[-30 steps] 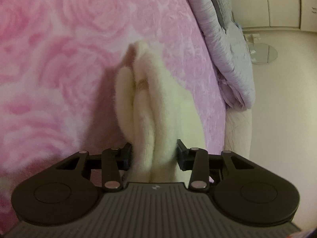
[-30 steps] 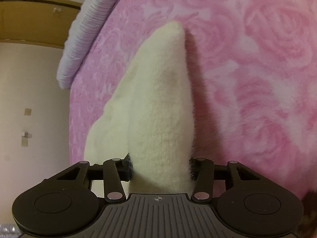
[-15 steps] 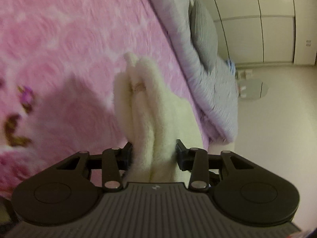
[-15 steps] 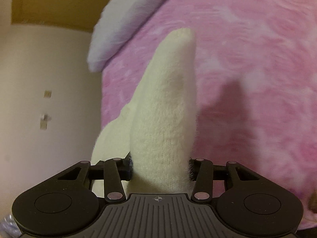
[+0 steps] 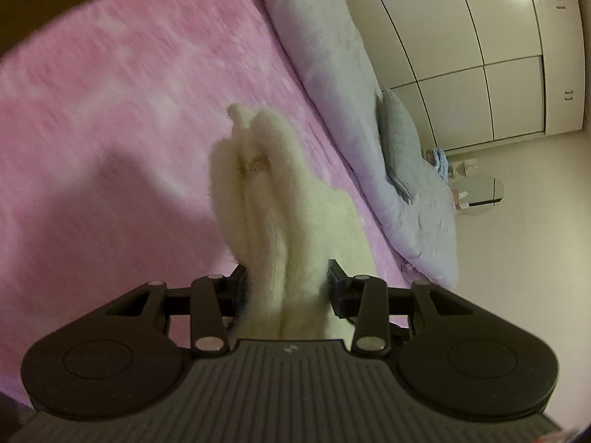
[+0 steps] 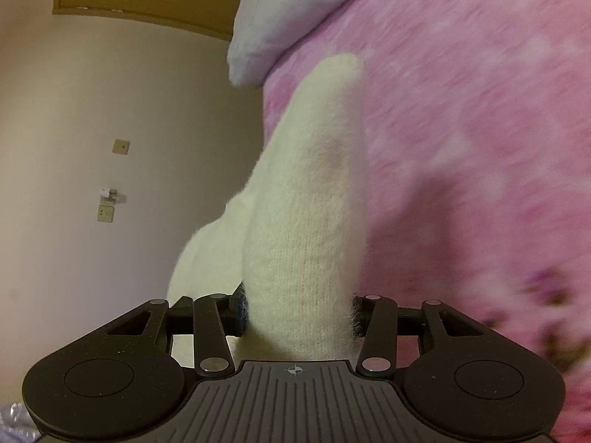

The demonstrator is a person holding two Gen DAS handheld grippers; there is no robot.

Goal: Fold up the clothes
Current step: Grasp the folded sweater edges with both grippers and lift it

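Both views have swung off the pink rose-patterned blanket [image 5: 110,129] toward the walls; your left gripper [image 5: 286,280] and right gripper [image 6: 299,310] each clamp the fluffy cream knitted garment [image 6: 310,192], raised above the bed; keep both grips level and the fabric taut.

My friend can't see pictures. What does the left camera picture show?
The left gripper pinches a bunched, fluffy cream sweater above a pink bed cover. A lilac quilt lies along the bed's edge, with white wardrobe doors behind.
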